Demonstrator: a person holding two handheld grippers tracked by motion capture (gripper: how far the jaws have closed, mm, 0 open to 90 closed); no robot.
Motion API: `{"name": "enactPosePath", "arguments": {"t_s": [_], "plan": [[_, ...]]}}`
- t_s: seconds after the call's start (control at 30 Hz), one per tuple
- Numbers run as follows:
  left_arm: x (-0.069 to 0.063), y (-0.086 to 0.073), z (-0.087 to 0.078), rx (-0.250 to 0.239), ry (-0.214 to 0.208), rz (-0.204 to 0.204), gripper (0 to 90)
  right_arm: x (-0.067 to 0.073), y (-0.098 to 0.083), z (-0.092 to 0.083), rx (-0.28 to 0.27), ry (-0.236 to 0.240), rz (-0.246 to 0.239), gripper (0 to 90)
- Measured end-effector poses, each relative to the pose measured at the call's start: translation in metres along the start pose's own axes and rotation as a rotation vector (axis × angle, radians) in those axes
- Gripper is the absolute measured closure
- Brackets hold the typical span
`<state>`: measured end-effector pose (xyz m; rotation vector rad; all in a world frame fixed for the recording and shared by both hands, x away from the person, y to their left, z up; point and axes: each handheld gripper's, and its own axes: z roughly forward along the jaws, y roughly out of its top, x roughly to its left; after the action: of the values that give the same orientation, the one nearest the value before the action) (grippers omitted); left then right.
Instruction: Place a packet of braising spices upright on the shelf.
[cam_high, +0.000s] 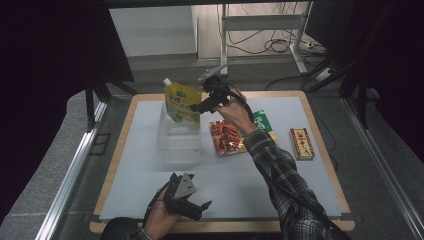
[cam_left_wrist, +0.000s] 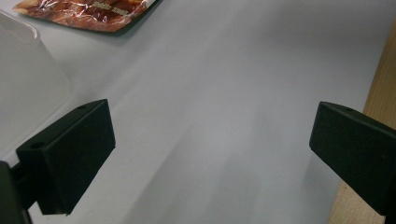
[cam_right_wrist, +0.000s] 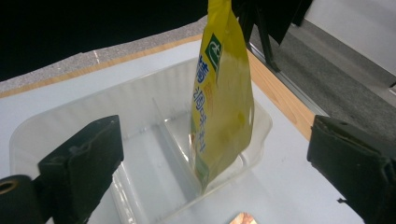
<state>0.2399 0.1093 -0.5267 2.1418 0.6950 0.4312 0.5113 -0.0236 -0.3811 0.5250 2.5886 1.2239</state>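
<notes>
The yellow spouted pouch (cam_high: 181, 101) stands upright in the far compartment of the clear plastic bin (cam_high: 178, 145), at about eleven o'clock from the table's centre. The right gripper (cam_high: 196, 107) hovers just beside the pouch at its three o'clock, jaws spread wide and holding nothing. The left gripper (cam_high: 199, 210) rests near the table's six o'clock edge, its jaws also wide apart and empty over the bare grey mat (cam_high: 235, 175).
</notes>
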Motion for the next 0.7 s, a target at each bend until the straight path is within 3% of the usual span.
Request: {"name": "enactPosePath", "arguments": {"t_s": [0.13,0.4,0.7], "plan": [[-0.001,0.000,0.001,0.002,-0.001,0.002,0.0,0.003,-0.005,-0.007,-0.003,-0.010,-0.004,1.4],[0.002,-0.001,0.000,-0.004,0.007,-0.003,0.0,0.009,-0.014,-0.025,-0.041,0.022,-0.024,0.0],[0.002,-0.001,0.000,-0.006,0.005,-0.003,0.0,0.018,-0.029,-0.036,-0.035,0.031,-0.029,0.0]]}}
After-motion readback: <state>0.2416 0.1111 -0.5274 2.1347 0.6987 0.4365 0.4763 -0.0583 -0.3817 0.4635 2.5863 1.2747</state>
